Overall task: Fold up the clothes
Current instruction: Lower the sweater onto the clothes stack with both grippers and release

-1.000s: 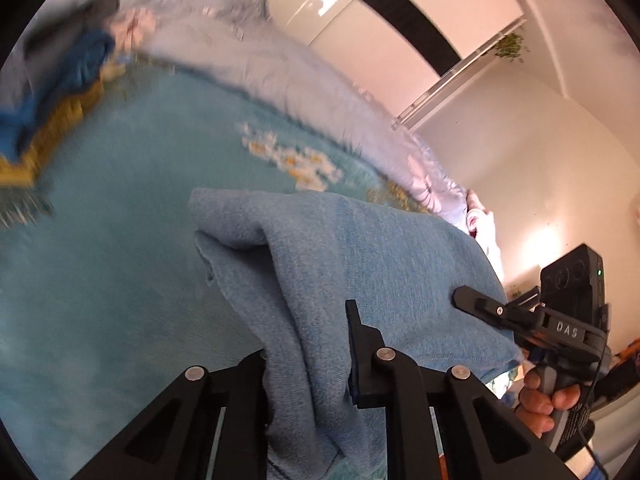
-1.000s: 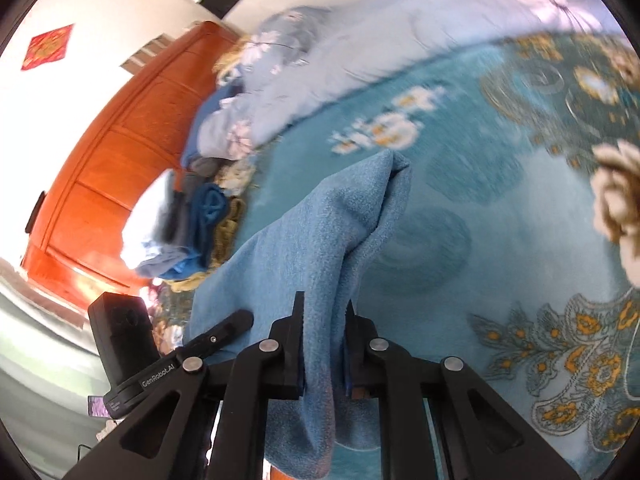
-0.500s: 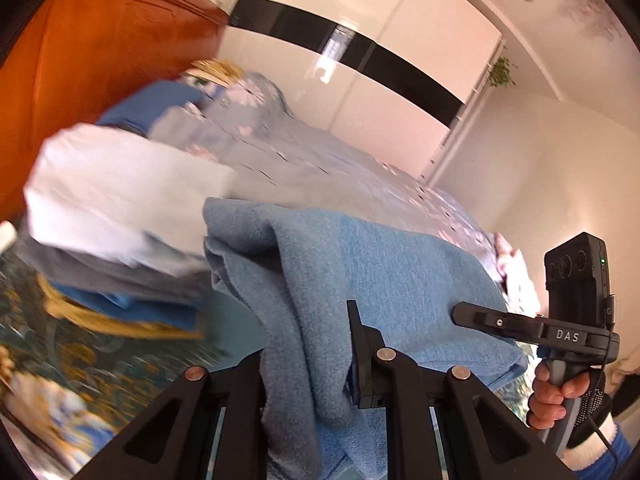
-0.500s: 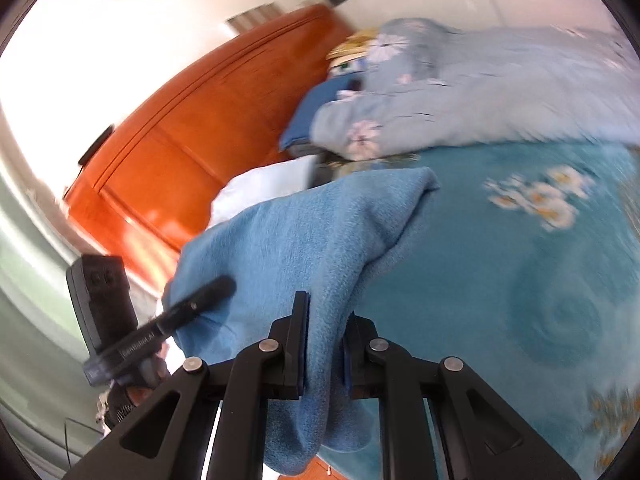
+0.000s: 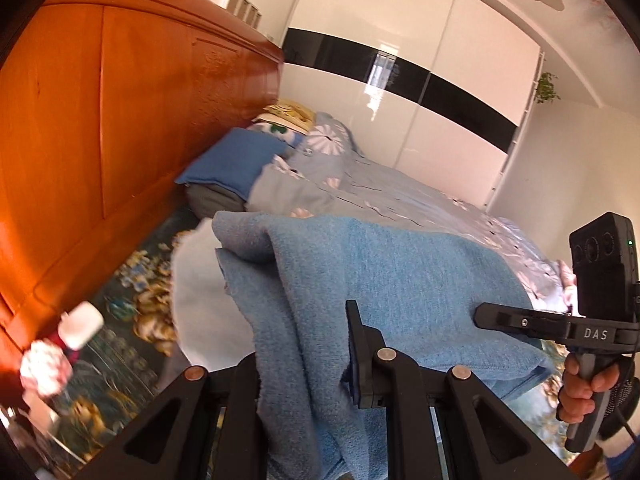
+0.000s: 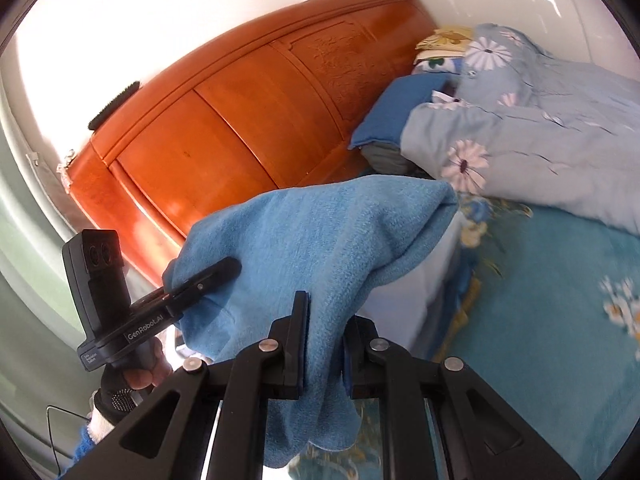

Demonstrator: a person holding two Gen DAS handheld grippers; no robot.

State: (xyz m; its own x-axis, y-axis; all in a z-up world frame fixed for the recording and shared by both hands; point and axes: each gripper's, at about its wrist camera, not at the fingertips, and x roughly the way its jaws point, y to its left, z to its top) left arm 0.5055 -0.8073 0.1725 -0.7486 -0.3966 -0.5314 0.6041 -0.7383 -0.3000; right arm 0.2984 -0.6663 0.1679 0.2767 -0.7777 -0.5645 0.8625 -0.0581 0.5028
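Left wrist view: left gripper [image 5: 316,364] clamped on a fold of the blue knitted folded garment [image 5: 400,280], black fingers pinching the near edge; cloth held in the air, spanning across to the right gripper [image 5: 504,320], whose one visible finger lies along the far edge, gripped by the person's right hand [image 5: 580,384]; below the garment a pale white-grey folded stack [image 5: 200,300] on the dark floral bedspread [image 5: 120,344], close beside the orange wooden headboard [image 5: 100,140]; grey-blue daisy quilt [image 5: 360,184] and blue pillow [image 5: 236,160] behind. Right wrist view: right gripper [image 6: 324,344] closed narrow on the same blue garment [image 6: 320,240], loose end hanging below the jaws; left gripper [image 6: 200,280] biting the opposite edge, left hand [image 6: 140,372] under it; edge of the pale stack [image 6: 424,280] just beyond the cloth; teal floral sheet [image 6: 540,320] to the right. Judgement: garment is folded and being carried for placing, likely onto the stack. Risks: the hanging end may drag on the stack and pull the fold open; uneven release by the two grippers would skew the bundle; a low approach could nudge the stack toward the headboard; the thick layers may slip if either pinch eases early.
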